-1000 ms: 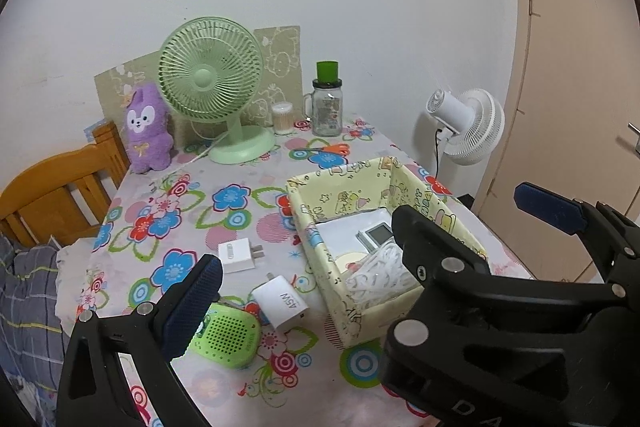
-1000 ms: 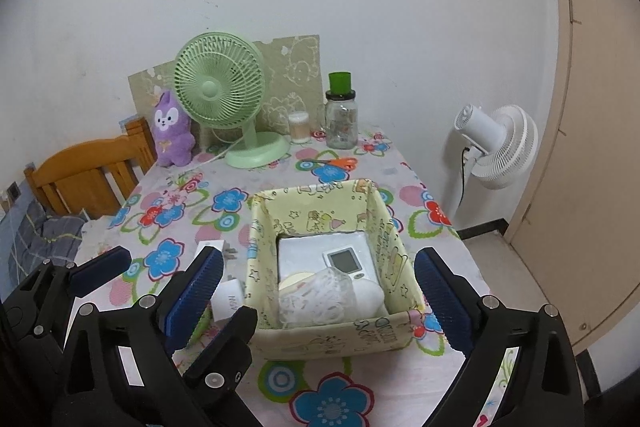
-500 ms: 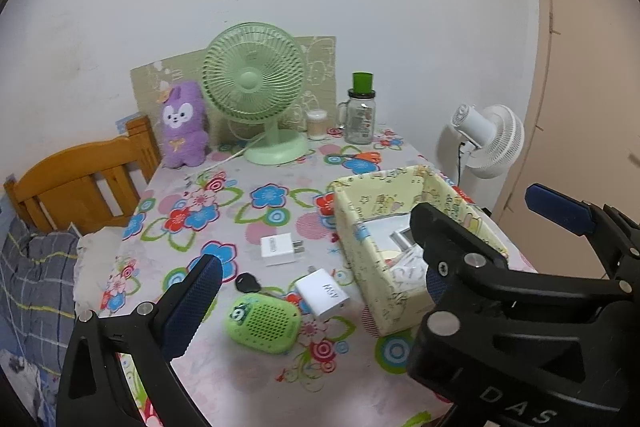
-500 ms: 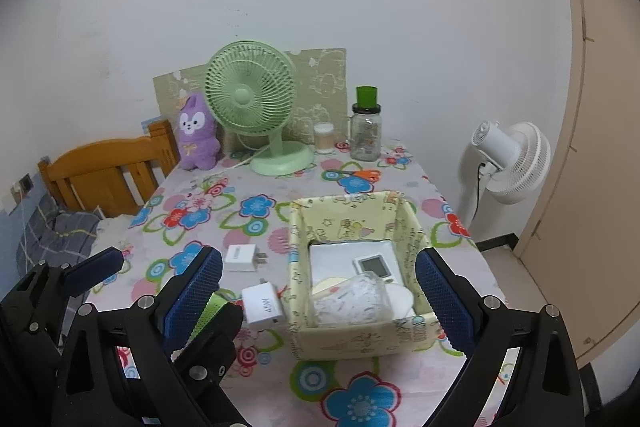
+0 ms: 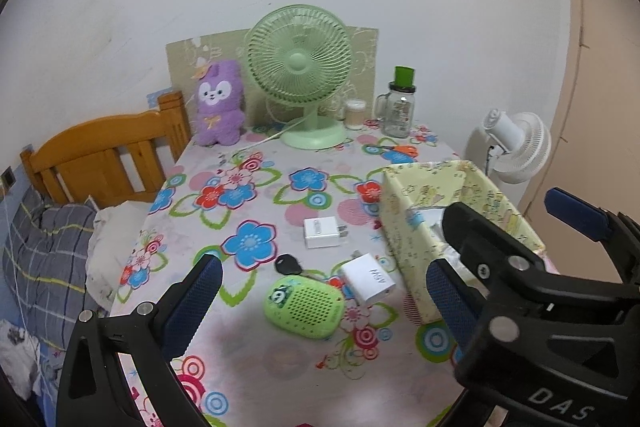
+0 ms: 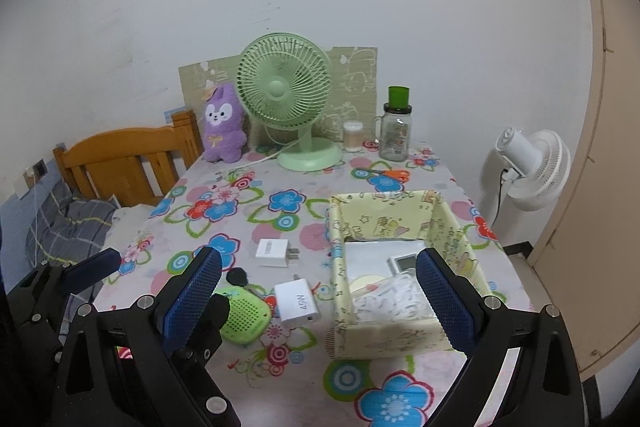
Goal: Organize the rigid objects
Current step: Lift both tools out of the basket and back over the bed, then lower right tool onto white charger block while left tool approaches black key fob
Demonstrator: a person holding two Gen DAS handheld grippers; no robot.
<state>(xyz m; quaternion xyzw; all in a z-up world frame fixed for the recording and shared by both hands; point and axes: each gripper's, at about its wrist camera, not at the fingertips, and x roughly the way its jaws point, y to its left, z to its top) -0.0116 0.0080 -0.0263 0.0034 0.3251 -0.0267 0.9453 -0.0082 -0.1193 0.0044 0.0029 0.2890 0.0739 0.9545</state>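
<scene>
I see both my left claw (image 5: 320, 301) and right claw (image 6: 318, 291) spread wide, empty, above the table (image 6: 280, 379) (green speaker (image 5: 304, 307) centre frame, yellow box (image 6: 400, 337) right).

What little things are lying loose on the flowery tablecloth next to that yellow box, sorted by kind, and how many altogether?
White chargers: 2, the smaller charger and the 45W charger
Green speakers: 1, the green speaker
Black keys: 1, the black key
Total: 4, all on the table outside the yellow box
</scene>
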